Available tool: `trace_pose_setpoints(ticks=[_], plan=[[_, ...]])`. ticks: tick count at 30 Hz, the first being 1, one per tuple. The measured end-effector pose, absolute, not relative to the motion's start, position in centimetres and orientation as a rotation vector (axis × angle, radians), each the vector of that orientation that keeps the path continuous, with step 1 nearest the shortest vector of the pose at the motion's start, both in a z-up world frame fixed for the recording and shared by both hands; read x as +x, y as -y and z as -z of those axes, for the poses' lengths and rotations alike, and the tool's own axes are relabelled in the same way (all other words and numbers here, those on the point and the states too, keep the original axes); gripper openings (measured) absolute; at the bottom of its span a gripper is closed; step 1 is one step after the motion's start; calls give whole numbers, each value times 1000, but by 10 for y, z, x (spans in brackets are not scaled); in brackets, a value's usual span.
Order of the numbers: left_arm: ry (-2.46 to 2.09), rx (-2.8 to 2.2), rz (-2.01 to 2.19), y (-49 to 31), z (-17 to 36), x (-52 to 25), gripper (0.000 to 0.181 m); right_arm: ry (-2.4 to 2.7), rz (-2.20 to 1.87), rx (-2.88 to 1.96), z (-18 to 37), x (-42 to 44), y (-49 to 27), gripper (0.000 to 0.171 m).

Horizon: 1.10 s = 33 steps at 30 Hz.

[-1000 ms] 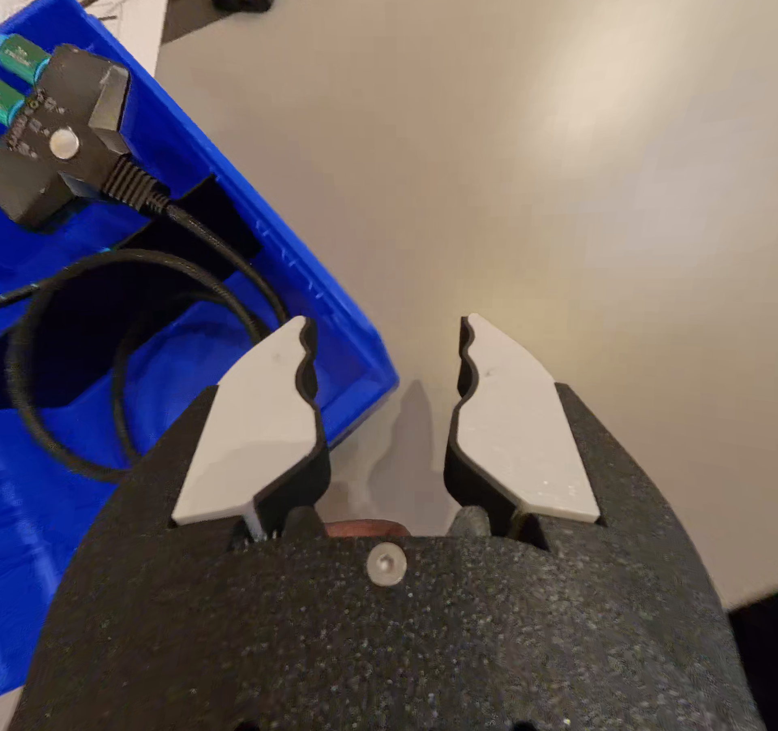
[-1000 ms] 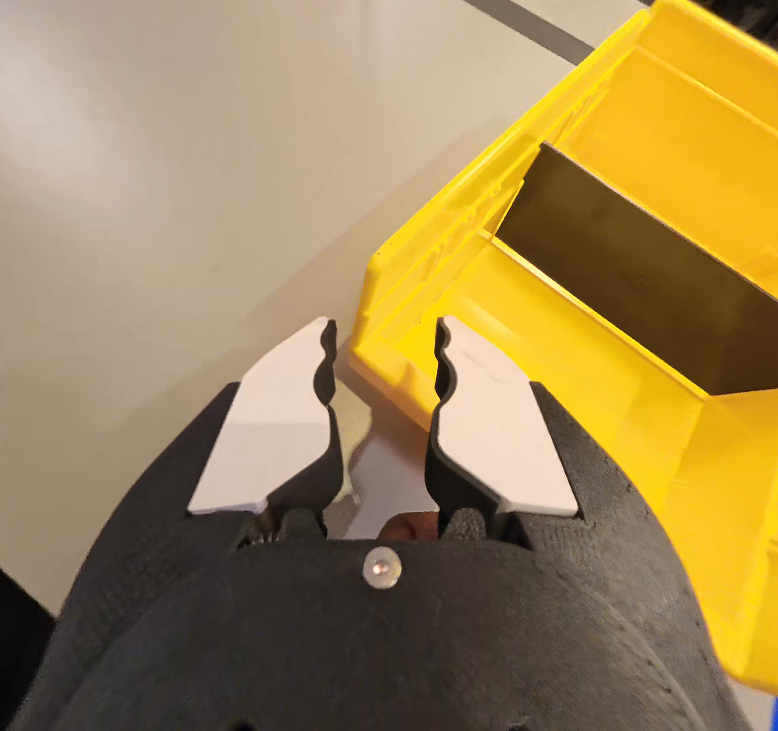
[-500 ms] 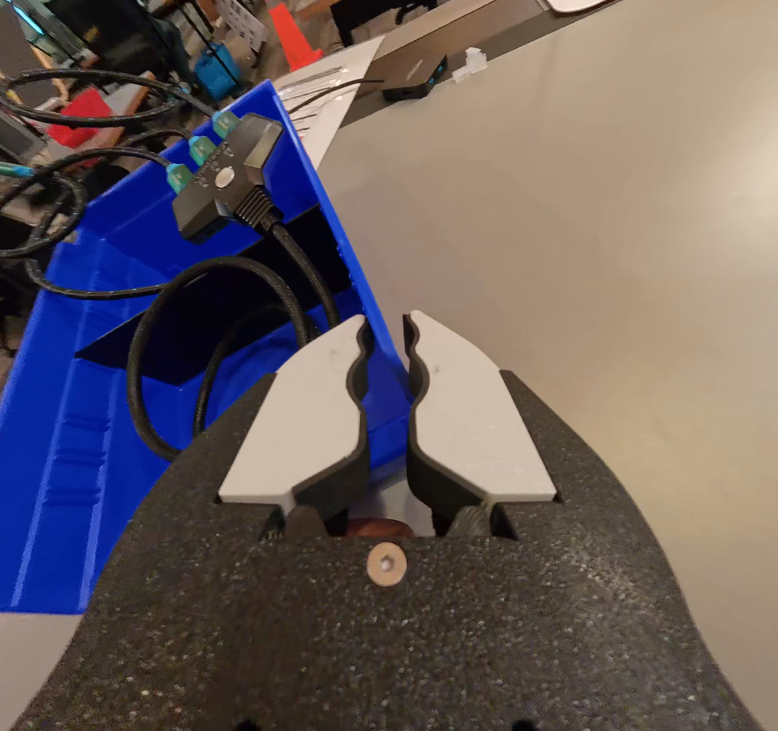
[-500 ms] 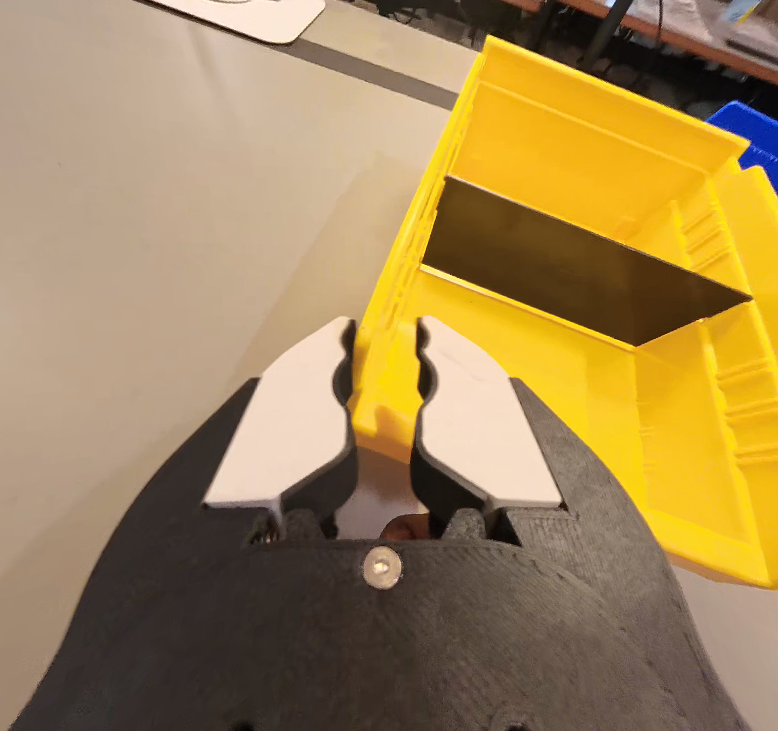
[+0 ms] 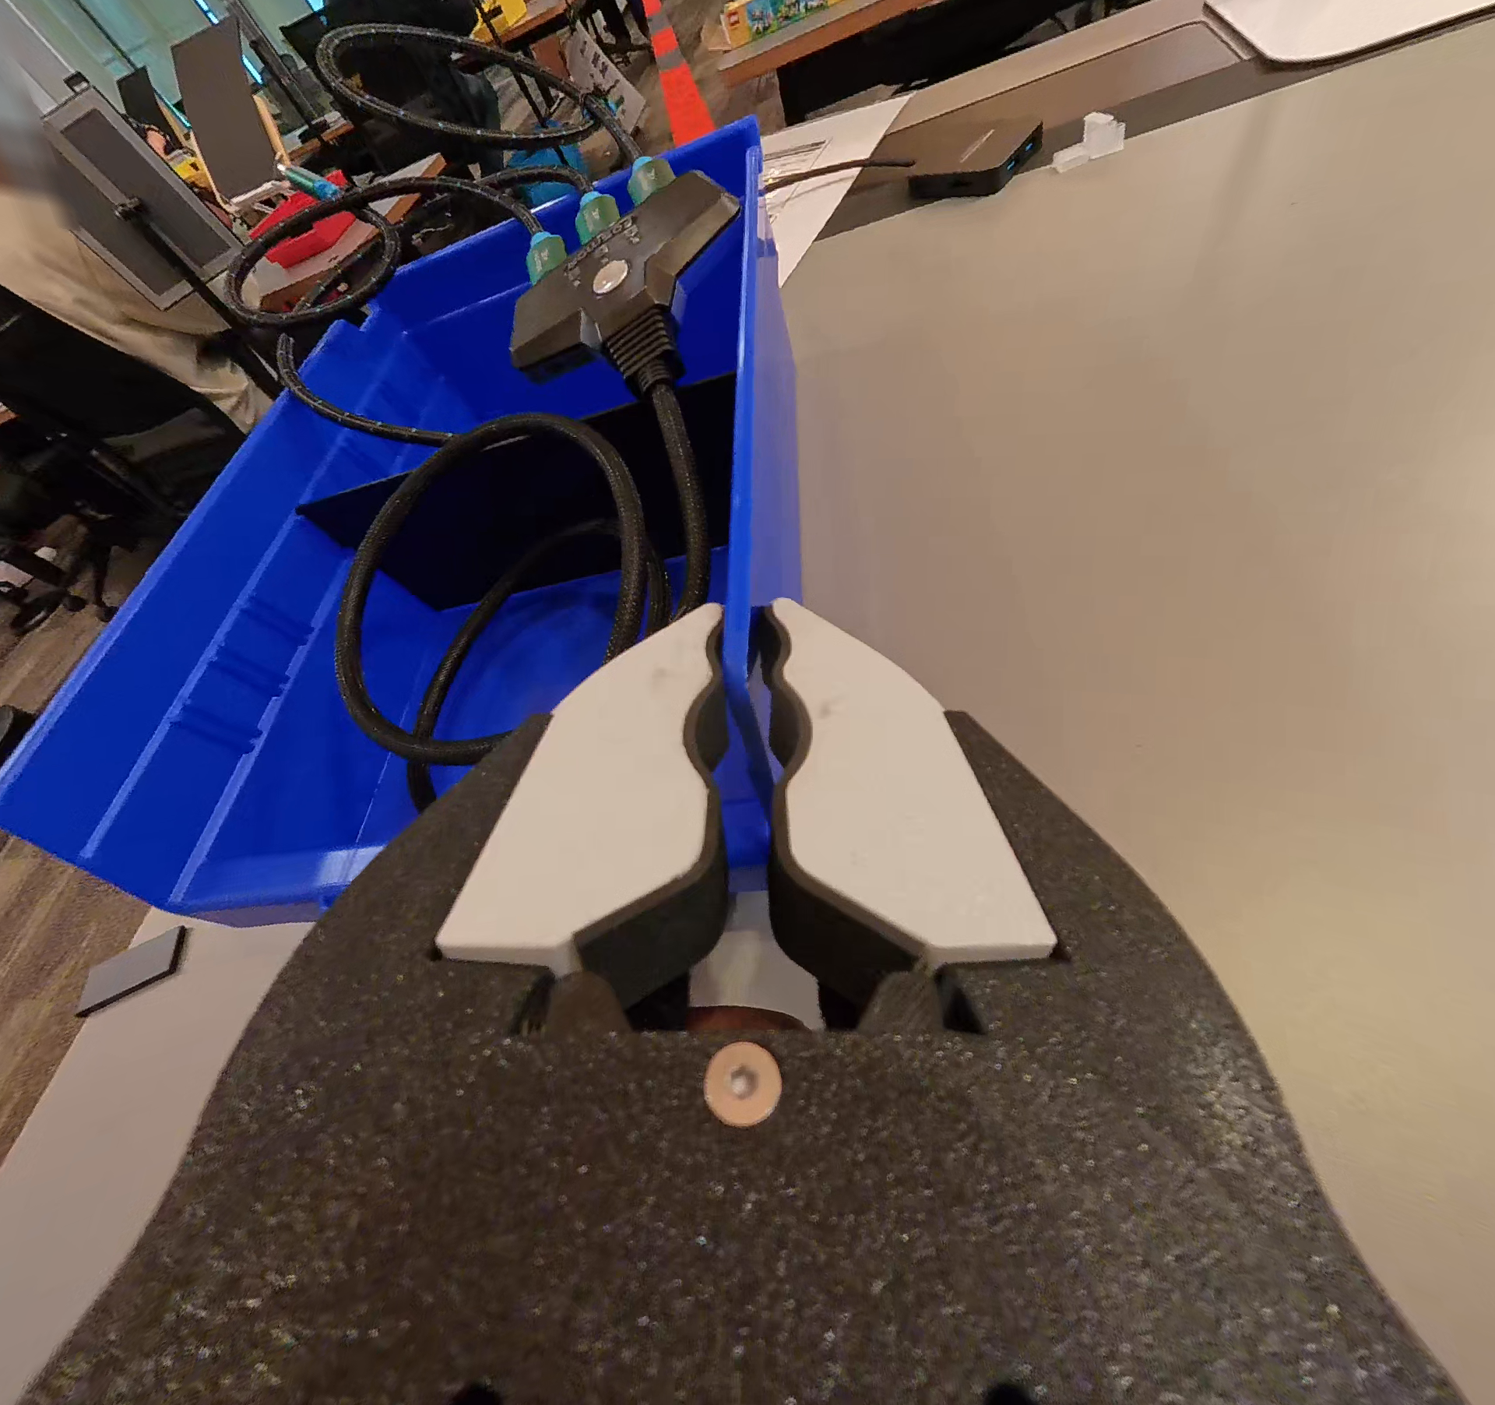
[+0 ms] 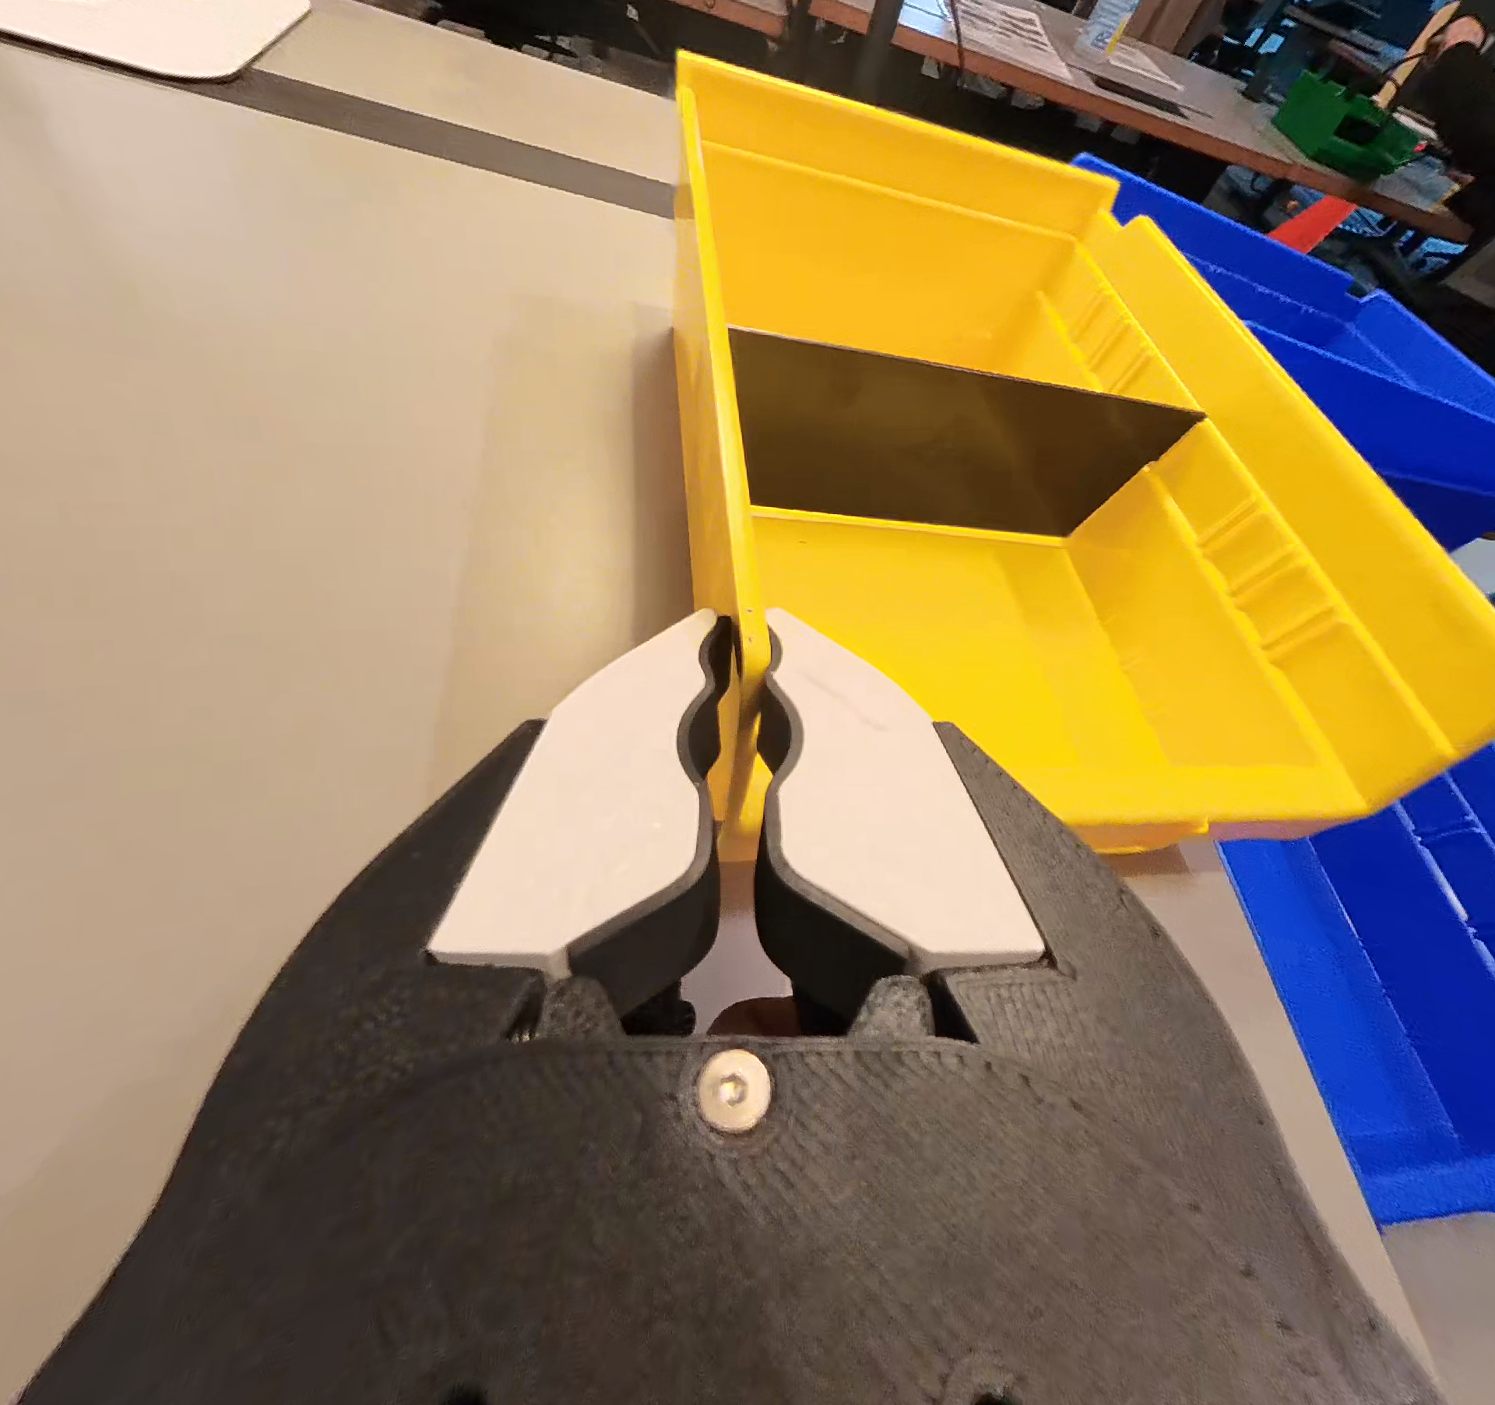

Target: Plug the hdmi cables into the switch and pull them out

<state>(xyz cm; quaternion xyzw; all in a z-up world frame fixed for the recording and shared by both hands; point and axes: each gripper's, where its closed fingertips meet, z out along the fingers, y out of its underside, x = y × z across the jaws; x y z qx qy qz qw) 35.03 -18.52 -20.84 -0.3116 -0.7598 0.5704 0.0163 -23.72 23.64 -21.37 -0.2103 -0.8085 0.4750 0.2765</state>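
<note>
In the left wrist view a black HDMI switch (image 5: pixel 619 278) rests on the far right rim of a blue bin (image 5: pixel 235 686). Three teal-tipped cables (image 5: pixel 595 221) are plugged into it, and its own black cable (image 5: pixel 485 589) coils inside the bin. My left gripper (image 5: pixel 743 626) is shut on the bin's right wall near the front corner. In the right wrist view my right gripper (image 6: pixel 743 630) is shut on the left wall of a yellow bin (image 6: pixel 1011 654), which holds only a black divider (image 6: pixel 930 436).
The grey table (image 5: pixel 1132 557) lies between the bins. A small black hub (image 5: pixel 975 164) and a white base (image 5: pixel 1367 15) sit at its far edge. More blue bins (image 6: pixel 1391 921) stand right of the yellow one. A person sits far left. About 70 centimeters separates my left fingertips from my right.
Both grippers have gone from open beside the bin corners to shut on the bin walls. Both views have tilted up, showing more of the room.
</note>
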Motion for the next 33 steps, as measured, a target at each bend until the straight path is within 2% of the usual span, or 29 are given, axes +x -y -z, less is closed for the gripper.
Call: trace_pose_setpoints(ticks=[25, 26, 29, 33], plan=[[2268, -1182, -1693, 212, 209, 393, 6, 2247, -1328, -397, 213, -232, -242, 4], [2276, -1213, -1692, 211, 209, 394, 7, 2250, -1324, -384, 213, -231, -244, 4], [2199, -1277, -1664, 195, 193, 388, 38, 2290, -1328, -312, 211, -218, -255, 13], [2012, -1187, -1661, 176, 143, 380, 46, 2434, -1365, -250, 208, -191, -269, 23]])
